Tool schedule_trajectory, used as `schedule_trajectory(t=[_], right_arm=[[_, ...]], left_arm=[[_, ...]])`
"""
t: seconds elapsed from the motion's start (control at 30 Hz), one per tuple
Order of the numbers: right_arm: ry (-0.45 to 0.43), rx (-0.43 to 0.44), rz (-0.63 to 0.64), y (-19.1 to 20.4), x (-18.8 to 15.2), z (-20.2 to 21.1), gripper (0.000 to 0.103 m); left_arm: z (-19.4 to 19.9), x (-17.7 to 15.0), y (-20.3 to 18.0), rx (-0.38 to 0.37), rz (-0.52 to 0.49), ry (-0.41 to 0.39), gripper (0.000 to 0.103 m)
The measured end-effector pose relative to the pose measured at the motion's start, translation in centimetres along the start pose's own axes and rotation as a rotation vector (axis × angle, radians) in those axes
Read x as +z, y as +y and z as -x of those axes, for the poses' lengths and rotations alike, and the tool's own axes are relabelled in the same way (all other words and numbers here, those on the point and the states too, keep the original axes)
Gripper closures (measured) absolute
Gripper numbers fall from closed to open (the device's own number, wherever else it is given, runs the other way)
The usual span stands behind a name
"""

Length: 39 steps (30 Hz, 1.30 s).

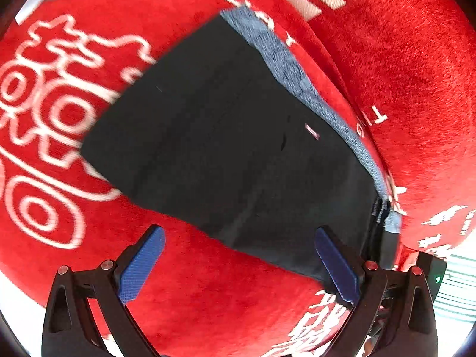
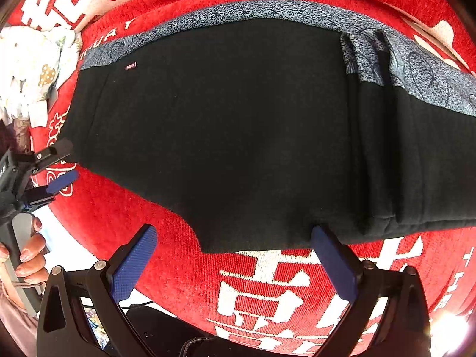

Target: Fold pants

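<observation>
Pants (image 1: 226, 136): black, laid flat on the red cloth (image 1: 193, 291); seen again from the right wrist (image 2: 238, 136), spread across the middle of that view.
Trim (image 2: 267, 12): blue-grey patterned band along the far edge of the pants, toward 12 o'clock in the right wrist view; a folded layer with the same trim (image 2: 372, 59) is stacked at 2 o'clock.
Label (image 1: 311, 131): small pale tag on the black fabric, just beside the trim.
Left gripper (image 1: 238, 263): jaws spread wide, nothing between them; right pad (image 1: 336, 264) is over the near hem at 5 o'clock, left pad over bare cloth. Also seen at 9 o'clock from the right wrist (image 2: 64, 163), at the pants' edge.
Right gripper (image 2: 232, 261): jaws released, wide apart; right pad (image 2: 333, 261) touches the near edge of the pants.
Hand (image 2: 29, 255): seen at 8 o'clock, on the left gripper's handle.
White patterned item (image 2: 32, 68): at 10 o'clock, kind cannot be told.
</observation>
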State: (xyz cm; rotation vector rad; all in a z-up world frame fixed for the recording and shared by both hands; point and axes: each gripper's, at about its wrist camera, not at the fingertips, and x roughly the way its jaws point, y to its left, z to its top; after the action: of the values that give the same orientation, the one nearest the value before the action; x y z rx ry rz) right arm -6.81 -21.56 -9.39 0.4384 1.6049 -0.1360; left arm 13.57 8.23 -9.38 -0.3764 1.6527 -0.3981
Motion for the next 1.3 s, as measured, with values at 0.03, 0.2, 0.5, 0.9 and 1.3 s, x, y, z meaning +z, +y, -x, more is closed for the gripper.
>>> schedule_trajectory(t=[0.03, 0.2, 0.5, 0.9, 1.3], right_arm=[[0.001, -0.003, 0.005, 0.0, 0.0, 0.0, 0.000], [-0.001, 0.004, 0.010, 0.1, -0.1, -0.2, 0.000], [-0.009, 0.001, 0.003, -0.2, -0.2, -0.2, 0.000], [-0.098, 0.003, 0.026, 0.2, 1.0, 2.7, 0.000], [-0.219, 0.141, 0.227, 6.0, 11.7, 9.9, 0.000]], left_arm=[[-0.6, 0.1, 0.2, -0.015, 0.006, 0.003, 0.002], [-2.6, -0.5, -2.0, -0.078, 0.053, -0.038, 0.002], [-3.1, -0.1, -1.6, -0.105, 0.076, -0.086, 0.002], [-1.8, -0.1, -7.4, 0.233, -0.142, -0.224, 0.037], [-4.8, -4.7, -12.3, 0.737, -0.680, -0.378, 0.064]])
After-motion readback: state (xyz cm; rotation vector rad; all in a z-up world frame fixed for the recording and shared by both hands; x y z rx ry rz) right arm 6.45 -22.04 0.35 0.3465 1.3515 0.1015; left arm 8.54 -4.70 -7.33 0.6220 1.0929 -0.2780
